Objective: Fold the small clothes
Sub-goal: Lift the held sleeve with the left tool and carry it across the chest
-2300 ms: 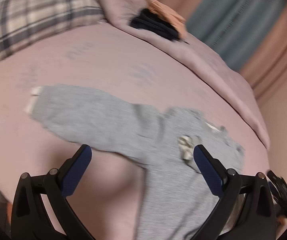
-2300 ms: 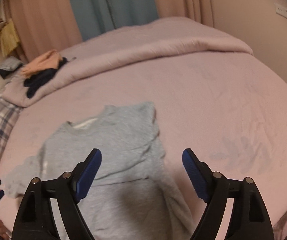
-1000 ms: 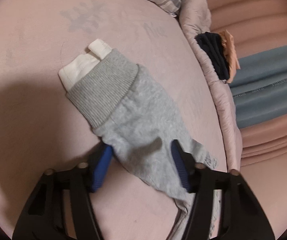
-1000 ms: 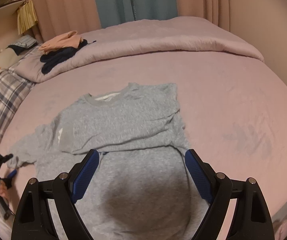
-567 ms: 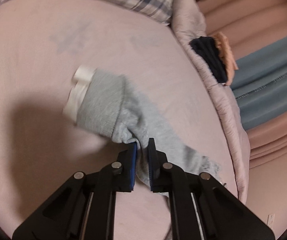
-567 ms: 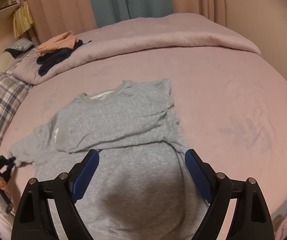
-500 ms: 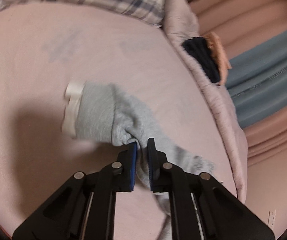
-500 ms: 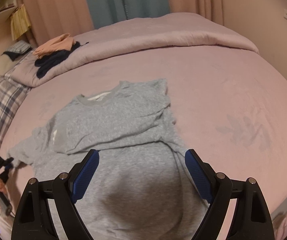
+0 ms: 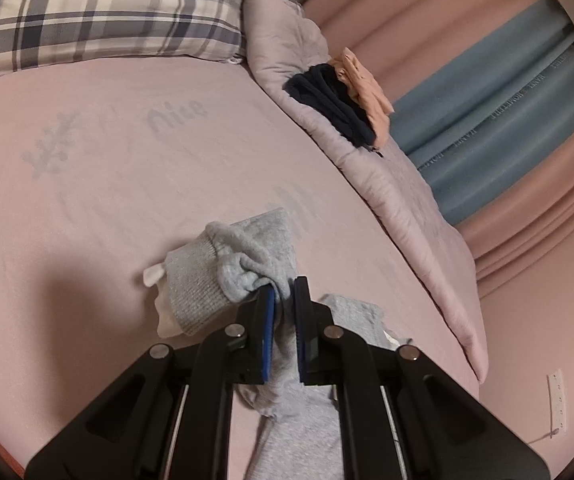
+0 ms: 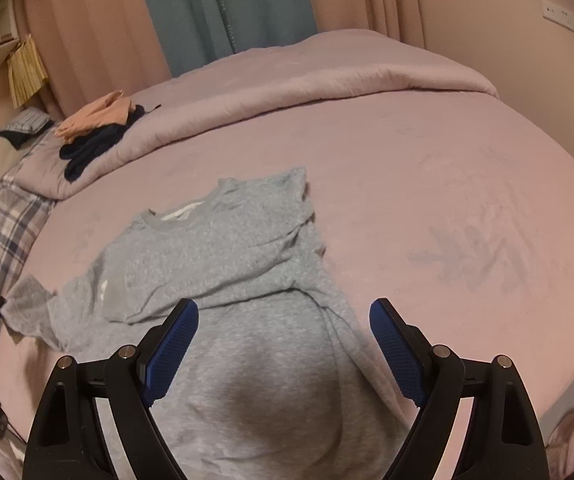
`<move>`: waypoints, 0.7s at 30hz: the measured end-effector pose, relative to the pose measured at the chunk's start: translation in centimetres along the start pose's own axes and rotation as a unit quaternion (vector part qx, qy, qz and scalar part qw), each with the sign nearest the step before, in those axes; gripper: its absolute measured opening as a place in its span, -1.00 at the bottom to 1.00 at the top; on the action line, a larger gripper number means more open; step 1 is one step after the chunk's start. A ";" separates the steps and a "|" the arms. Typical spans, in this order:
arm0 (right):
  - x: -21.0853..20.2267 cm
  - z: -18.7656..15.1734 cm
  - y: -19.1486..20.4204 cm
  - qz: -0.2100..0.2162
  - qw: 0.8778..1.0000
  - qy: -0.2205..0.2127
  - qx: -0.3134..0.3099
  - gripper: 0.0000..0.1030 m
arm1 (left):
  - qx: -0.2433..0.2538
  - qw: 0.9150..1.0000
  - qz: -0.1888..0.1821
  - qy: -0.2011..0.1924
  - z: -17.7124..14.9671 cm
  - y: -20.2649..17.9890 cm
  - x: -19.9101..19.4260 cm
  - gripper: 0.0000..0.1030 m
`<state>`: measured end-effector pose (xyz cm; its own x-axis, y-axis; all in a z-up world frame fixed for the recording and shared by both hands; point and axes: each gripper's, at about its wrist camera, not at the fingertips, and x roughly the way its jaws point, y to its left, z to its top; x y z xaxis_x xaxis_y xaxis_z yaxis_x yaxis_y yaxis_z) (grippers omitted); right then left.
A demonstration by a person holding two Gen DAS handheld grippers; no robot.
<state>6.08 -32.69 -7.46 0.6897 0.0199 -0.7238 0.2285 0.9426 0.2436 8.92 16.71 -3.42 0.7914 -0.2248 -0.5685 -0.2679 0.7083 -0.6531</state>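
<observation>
I am folding the gray sweatshirt (image 10: pixel 223 264) that lies on the pink bed (image 10: pixel 427 168). My left tool (image 9: pixel 283 296) is clenched tight on the sleeve (image 9: pixel 231 268), near its ribbed cuff, and the sleeve bunches up off the bed. My right tool (image 10: pixel 283 344) is wide apart and grips nothing. It hangs over the bottom half of the sweatshirt, low in the middle of that picture.

I think this is the sleeve step. The other sleeve already looks folded in across the chest. Next, this sleeve needs to go over onto the body and be laid flat before I let go. My free tool could hold the body down so it does not slide.

The left view shows my grip up close, but only a small bit of the sweatshirt. The right view shows nearly all of the sweatshirt, with the neck at the far end, and my left tool at the left edge of the picture.
</observation>
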 end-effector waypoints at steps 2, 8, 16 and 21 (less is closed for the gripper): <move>0.0 0.0 -0.2 0.000 1.000 0.000 0.002 0.69 | 0.008 1.000 0.001 0.001 -0.2 -0.4 -0.1 -0.85; 0.0 0.1 -0.5 0.000 1.000 0.000 0.011 0.69 | 0.018 1.000 -0.011 0.008 -0.7 -1.7 -0.5 -0.85; 0.2 0.0 -0.6 0.003 1.000 0.002 0.010 0.69 | 0.070 0.996 -0.040 0.037 -2.9 -5.7 0.7 -0.85; 0.0 -0.1 -0.7 0.003 1.000 0.000 0.012 0.69 | 0.099 0.992 -0.055 0.059 -4.6 -7.8 1.6 -0.85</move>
<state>5.81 -33.35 -7.67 0.6913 0.0263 -0.7221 0.2404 0.9340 0.2642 9.74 7.80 -1.51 0.7369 -0.3757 -0.5619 -0.0624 0.7900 -0.6099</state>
